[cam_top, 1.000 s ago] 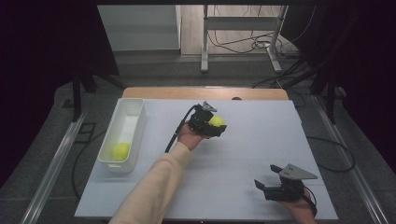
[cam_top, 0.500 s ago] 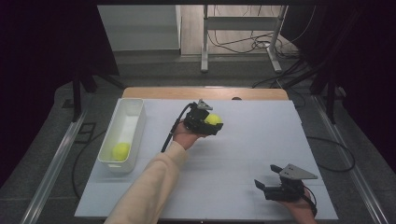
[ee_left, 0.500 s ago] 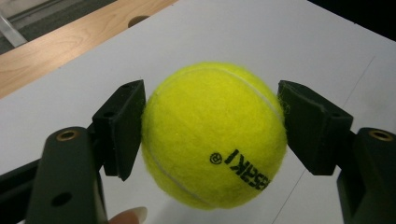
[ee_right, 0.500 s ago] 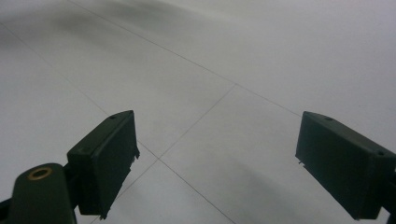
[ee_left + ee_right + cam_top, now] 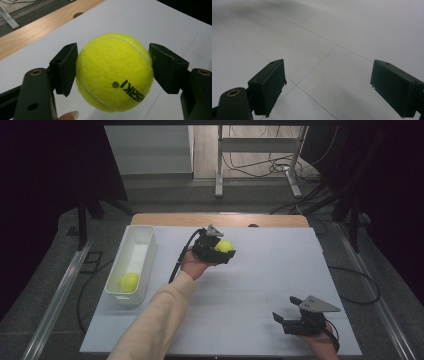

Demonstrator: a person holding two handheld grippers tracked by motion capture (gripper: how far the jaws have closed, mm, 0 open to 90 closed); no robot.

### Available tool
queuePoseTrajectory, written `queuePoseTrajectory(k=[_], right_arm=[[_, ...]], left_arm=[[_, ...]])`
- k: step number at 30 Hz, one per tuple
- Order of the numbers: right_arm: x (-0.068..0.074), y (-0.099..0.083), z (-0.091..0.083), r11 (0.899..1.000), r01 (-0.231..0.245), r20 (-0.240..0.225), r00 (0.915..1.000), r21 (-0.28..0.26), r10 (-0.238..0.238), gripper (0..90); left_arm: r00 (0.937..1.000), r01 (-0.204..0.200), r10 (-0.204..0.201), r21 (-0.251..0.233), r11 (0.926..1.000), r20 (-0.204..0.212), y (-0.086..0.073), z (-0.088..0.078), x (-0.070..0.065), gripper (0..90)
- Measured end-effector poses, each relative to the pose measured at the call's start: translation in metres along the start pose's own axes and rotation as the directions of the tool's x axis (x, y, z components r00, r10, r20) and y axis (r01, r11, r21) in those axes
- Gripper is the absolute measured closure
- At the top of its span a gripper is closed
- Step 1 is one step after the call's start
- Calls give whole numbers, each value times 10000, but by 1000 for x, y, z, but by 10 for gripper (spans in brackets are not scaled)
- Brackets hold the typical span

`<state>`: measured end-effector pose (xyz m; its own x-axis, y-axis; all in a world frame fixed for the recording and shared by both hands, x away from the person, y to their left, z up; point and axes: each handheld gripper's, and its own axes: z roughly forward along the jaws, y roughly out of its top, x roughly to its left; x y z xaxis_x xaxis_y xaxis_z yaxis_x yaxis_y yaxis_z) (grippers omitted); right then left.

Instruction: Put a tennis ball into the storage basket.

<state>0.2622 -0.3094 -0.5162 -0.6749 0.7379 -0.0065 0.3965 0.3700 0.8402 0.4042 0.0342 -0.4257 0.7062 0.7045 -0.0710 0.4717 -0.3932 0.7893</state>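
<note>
The left gripper (image 5: pixel 223 251) holds a fuzzy yellow tennis ball (image 5: pixel 114 72) clamped between its jaws, above the far centre of the white-topped table (image 5: pixel 280 270). The right gripper (image 5: pixel 286 318) sits at the near right, jaws apart and empty. A second yellow tennis ball (image 5: pixel 129 282) lies in the near end of the white rectangular plastic bin (image 5: pixel 142 237) at the left.

High view hangs above the near side, looking forward and down across the whole white table (image 5: pixel 260 285). Left gripper view sits tight, facing the far wooden edge (image 5: pixel 37 32). Right gripper view skims that same white surface close up.
</note>
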Motion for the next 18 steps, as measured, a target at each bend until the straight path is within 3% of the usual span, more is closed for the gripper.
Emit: queuePoseTrajectory(k=[18], right_arm=[[0,0,0,10000,-45,24,10000,-52,45,132]], left_arm=[[9996,26,-32,-210,9998,-268,-2,-17,11,277]])
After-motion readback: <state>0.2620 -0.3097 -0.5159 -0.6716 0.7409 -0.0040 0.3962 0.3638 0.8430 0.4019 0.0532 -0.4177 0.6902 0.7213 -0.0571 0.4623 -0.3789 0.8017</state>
